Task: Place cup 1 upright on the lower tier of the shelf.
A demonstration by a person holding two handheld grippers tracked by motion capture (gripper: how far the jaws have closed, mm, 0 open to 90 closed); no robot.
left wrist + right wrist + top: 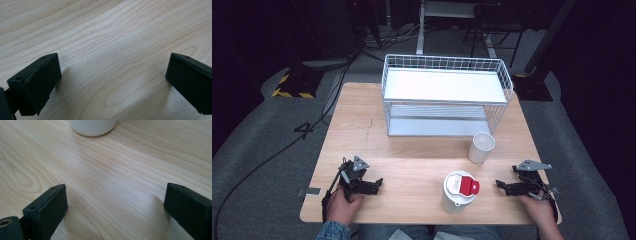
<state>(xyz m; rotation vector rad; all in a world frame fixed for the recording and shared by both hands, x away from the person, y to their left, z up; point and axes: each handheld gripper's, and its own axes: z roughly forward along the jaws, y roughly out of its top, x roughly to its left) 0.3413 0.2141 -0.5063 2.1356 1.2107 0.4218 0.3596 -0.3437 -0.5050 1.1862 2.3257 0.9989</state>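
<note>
A: Where is the jar?

B: I see the white jar with the red lid [459,191] at lower centre, between my 2 grippers.

A: Jaws?

B: Left gripper [380,183] and right gripper [499,184] both spread, nothing between them.

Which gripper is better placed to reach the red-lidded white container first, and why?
Right, probably. The right gripper sits open, jaws toward the red-lidded white container, across a shorter gap than the left gripper has.

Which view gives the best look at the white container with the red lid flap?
The high view: the container stands whole on the table, lid visible, between both hands. The right gripper view catches a white rounded base at its top edge, possibly the same thing. The left gripper view offers bare tabletop.
</note>
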